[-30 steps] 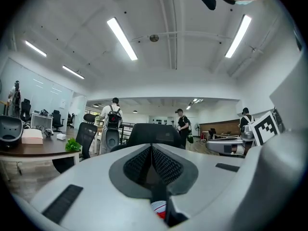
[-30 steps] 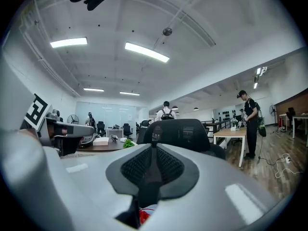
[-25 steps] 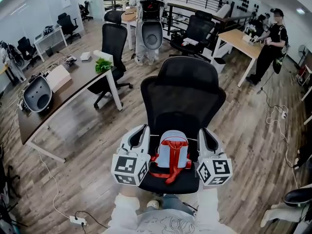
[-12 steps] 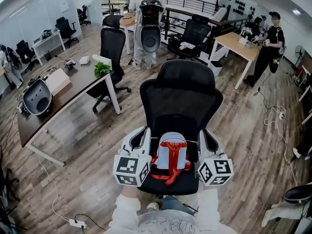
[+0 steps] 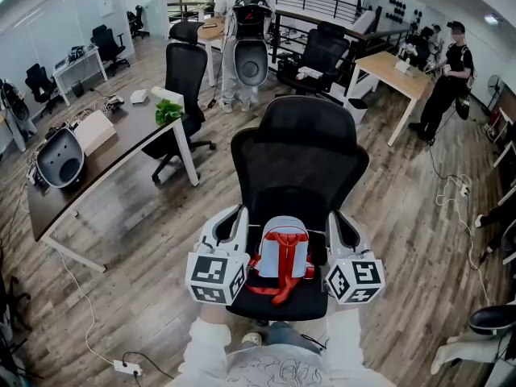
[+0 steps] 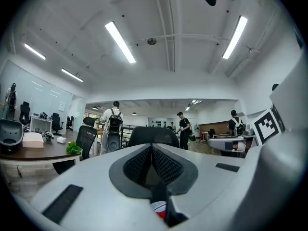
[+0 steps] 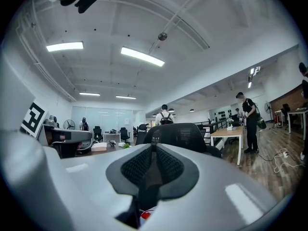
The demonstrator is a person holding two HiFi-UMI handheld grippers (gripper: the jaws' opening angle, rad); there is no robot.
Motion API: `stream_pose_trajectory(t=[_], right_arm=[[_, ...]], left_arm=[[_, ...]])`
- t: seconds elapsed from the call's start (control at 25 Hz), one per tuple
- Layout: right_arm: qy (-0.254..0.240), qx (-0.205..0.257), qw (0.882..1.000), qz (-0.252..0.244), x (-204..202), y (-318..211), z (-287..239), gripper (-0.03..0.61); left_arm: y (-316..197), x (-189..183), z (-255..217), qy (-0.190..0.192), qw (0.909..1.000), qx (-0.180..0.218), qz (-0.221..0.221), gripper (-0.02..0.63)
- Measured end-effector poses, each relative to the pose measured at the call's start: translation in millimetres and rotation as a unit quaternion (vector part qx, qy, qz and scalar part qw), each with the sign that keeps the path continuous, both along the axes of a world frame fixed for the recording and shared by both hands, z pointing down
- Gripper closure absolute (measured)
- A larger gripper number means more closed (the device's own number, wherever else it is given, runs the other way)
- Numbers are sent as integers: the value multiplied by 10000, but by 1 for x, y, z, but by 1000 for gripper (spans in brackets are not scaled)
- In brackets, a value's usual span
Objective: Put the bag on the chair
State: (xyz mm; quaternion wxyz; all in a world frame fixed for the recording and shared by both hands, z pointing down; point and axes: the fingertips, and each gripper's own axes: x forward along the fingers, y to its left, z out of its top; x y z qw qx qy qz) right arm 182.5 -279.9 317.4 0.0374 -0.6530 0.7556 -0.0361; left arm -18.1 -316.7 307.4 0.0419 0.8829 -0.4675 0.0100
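Observation:
A small light-blue bag with red straps stands on the seat of a black mesh office chair in the head view. My left gripper is at the bag's left side and my right gripper at its right side, both pointing toward the chair back. In the left gripper view the ribbed pads meet with nothing between them. The right gripper view shows its pads pressed together the same way. A sliver of the red and white bag shows below the left jaws, and another sliver of the bag below the right jaws.
A long dark desk with a white box and a green plant stands to the left. Another black chair is behind it. A person with a backpack stands at the back and another person at the right. Cables lie on the wood floor.
Both grippers stay shut beside the bag, which rests unmoved on the seat. The head view has shifted slightly and the person at the right has stepped a little.

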Motion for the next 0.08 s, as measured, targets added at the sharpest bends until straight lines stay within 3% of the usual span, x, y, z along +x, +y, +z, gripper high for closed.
stream_pose_trajectory(t=[0.08], right_arm=[[-24, -4, 10000, 18, 2, 0, 0, 536]], left_arm=[[-1, 1, 0, 25, 10000, -20, 11, 603]])
